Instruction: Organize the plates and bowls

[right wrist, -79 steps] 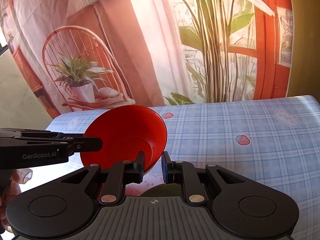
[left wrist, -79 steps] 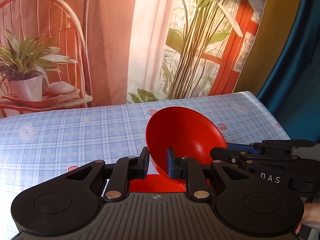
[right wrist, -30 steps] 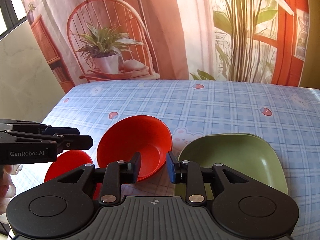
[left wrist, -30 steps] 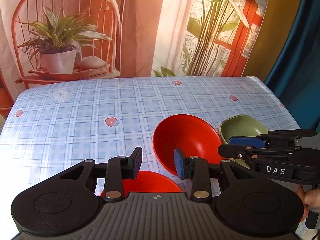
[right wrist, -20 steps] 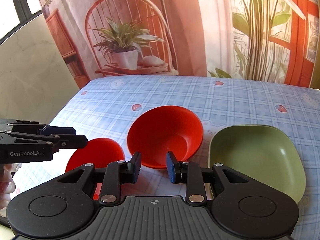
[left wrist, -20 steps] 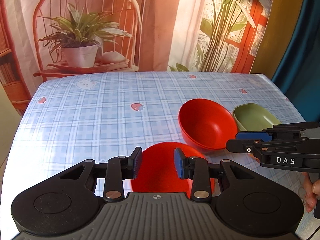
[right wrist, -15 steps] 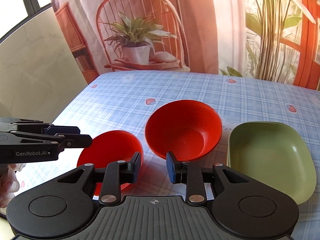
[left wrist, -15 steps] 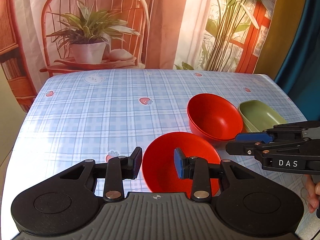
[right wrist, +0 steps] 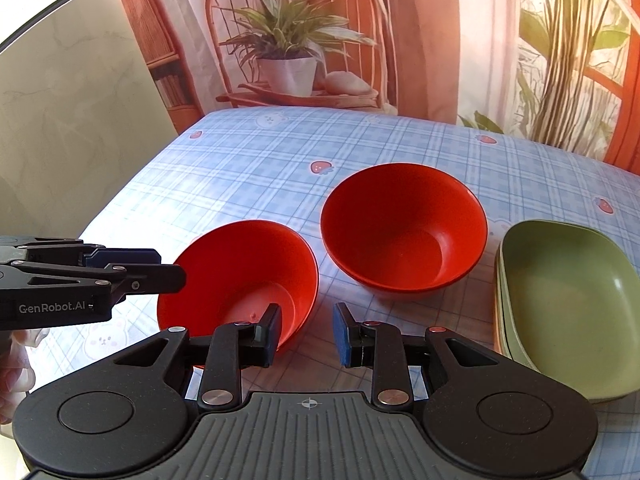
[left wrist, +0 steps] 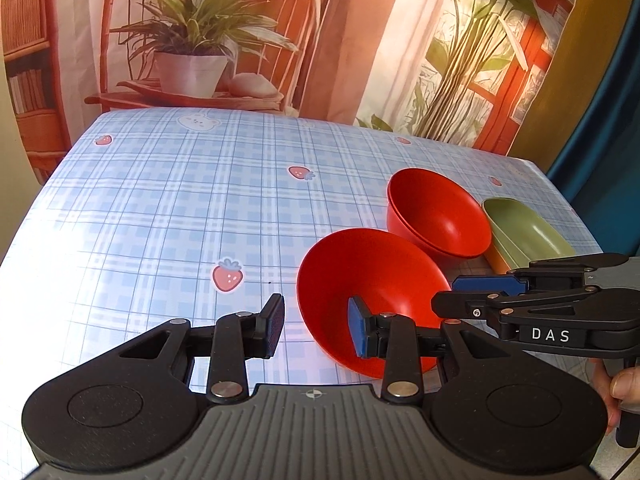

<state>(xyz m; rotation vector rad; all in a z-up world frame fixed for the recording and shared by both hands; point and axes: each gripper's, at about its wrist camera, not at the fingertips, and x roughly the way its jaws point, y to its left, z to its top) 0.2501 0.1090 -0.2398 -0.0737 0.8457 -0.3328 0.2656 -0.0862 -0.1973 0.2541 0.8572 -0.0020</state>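
- Since a moment ago both grippers have drawn back and up from the table: the far red bowl, carried in the air between them earlier, now stands on the checked tablecloth with nothing holding it.
- The left gripper hovers low over the near edge of the cloth, fingers well apart and holding nothing; its right fingertip hangs over the near red bowl, the left one over bare cloth.
- The right gripper is level and pointed between the two bowls, fingers likewise spread and empty.
- Counted: two red bowls side by side, close but apart, and a stack of green plates just to the right of the far bowl.
- The right wrist view shows the green stack has a paler layer beneath the top plate; the left view shows only its end, with an orange edge underneath.
- Each view catches the other gripper from the side.
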